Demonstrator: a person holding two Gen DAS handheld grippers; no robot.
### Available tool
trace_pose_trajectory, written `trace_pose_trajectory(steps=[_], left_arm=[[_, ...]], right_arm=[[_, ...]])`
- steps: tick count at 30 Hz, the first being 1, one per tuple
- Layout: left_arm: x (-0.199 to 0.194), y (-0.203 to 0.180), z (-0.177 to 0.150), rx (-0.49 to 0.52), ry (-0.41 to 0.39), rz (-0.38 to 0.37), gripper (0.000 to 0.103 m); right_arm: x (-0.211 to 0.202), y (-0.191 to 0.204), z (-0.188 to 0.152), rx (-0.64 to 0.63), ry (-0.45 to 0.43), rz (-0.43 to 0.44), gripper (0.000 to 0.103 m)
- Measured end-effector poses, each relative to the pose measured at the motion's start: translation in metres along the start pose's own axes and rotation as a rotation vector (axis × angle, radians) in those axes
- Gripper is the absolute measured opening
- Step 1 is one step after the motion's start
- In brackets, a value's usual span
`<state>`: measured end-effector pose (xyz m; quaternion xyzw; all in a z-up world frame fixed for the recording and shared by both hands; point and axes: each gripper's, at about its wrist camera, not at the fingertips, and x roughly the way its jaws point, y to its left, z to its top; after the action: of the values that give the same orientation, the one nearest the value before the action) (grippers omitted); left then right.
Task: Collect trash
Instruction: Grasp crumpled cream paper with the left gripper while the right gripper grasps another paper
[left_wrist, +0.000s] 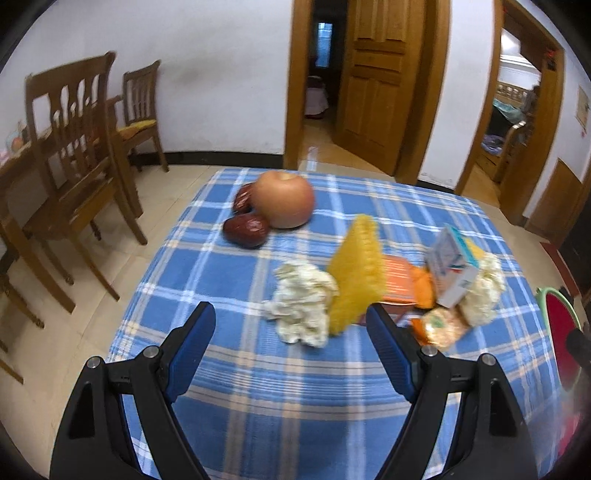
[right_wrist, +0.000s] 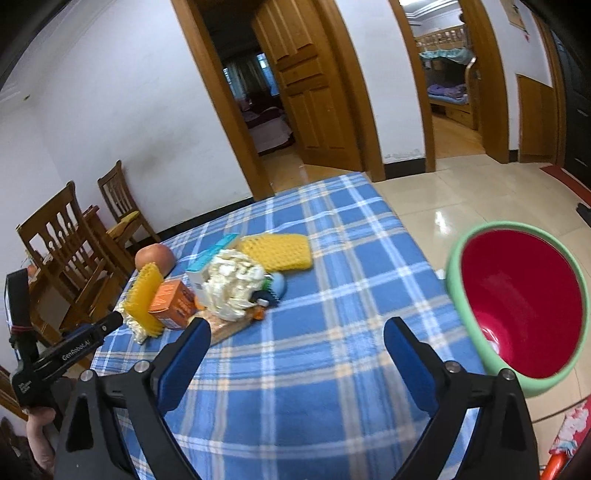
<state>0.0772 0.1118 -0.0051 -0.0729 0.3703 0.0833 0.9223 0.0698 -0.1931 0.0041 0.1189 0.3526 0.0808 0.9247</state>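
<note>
Trash lies on a blue plaid table (left_wrist: 258, 387). A crumpled white tissue (left_wrist: 301, 302) and a yellow foam net (left_wrist: 356, 273) sit just ahead of my open, empty left gripper (left_wrist: 291, 314). Beyond are an orange box (left_wrist: 400, 286), a white and teal carton (left_wrist: 452, 269), a second tissue wad (left_wrist: 484, 288) and a snack wrapper (left_wrist: 441, 325). In the right wrist view the pile shows the tissue wad (right_wrist: 232, 282), orange box (right_wrist: 171, 301) and another yellow foam net (right_wrist: 277, 251). My right gripper (right_wrist: 295, 332) is open and empty above the cloth. A green bin with a red inside (right_wrist: 517, 299) stands at the table's right.
An apple (left_wrist: 284, 199) and two red dates (left_wrist: 245, 229) lie at the table's far left. Wooden chairs (left_wrist: 74, 155) and a wooden table stand to the left. Open doorways (left_wrist: 325, 81) are behind. The left gripper's body (right_wrist: 70, 350) shows in the right wrist view.
</note>
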Motion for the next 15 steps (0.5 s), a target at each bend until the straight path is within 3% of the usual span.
trace_pose_trajectory(steps=[15], left_arm=[[0.041, 0.014, 0.011, -0.045, 0.049, 0.016, 0.083]], right_arm=[[0.062, 0.037, 0.018, -0.085, 0.064, 0.011, 0.097]])
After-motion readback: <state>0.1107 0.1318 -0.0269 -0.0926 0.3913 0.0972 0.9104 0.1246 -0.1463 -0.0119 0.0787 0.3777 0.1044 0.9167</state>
